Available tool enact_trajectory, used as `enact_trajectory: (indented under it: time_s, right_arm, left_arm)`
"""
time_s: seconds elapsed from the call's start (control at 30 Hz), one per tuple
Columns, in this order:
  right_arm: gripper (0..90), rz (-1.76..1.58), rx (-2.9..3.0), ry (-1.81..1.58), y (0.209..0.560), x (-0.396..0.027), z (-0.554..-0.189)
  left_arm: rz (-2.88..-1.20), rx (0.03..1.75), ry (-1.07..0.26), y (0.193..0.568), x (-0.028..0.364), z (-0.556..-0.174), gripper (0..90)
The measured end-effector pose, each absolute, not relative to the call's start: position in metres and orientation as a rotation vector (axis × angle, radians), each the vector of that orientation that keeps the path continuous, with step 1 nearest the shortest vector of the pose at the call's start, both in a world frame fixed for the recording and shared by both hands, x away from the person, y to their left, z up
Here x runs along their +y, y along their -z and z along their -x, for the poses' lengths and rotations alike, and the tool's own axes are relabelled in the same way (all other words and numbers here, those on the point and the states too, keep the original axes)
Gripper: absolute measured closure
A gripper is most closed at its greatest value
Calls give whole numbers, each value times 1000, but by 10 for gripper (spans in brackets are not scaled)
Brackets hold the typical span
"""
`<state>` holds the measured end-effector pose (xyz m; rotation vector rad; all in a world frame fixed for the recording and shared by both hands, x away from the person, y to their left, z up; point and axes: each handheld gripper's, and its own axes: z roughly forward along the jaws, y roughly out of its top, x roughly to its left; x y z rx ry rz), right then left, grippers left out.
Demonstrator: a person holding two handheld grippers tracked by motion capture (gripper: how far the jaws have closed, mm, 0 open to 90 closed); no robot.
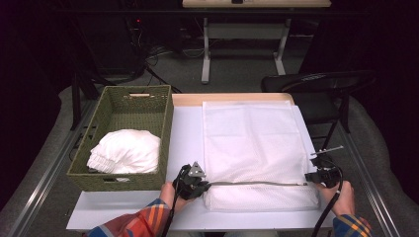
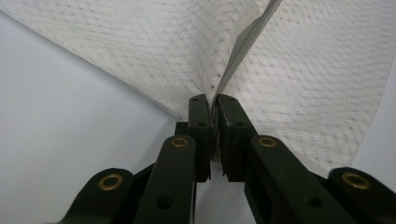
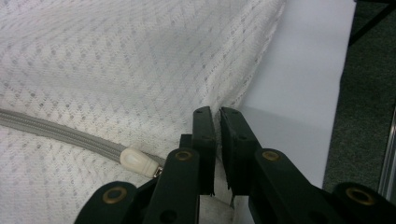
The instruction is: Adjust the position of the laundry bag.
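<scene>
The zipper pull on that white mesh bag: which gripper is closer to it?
Right. The right gripper pinches the mesh bag beside the zipper pull. The left gripper clamps the bag's opposite end, a full zipper length away.

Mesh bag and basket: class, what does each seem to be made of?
Mesh bag: white synthetic-looking net fabric, matte; a fine open weave shows in the gripper views, with a grey zip. Basket: woven fibre, perhaps grass or wicker, olive-green, matte, with a plaited texture.
</scene>
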<state>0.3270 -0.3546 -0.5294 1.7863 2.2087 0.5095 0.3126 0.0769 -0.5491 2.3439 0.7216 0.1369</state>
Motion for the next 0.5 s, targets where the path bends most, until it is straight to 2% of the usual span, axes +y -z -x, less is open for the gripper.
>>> enact_trajectory:
  time_s: [0.5]
  right_arm:
    - [849, -1729, 2305, -509, 528, -329, -324]
  left_arm:
    - [-2359, 787, -154, 545, 103, -301, 841]
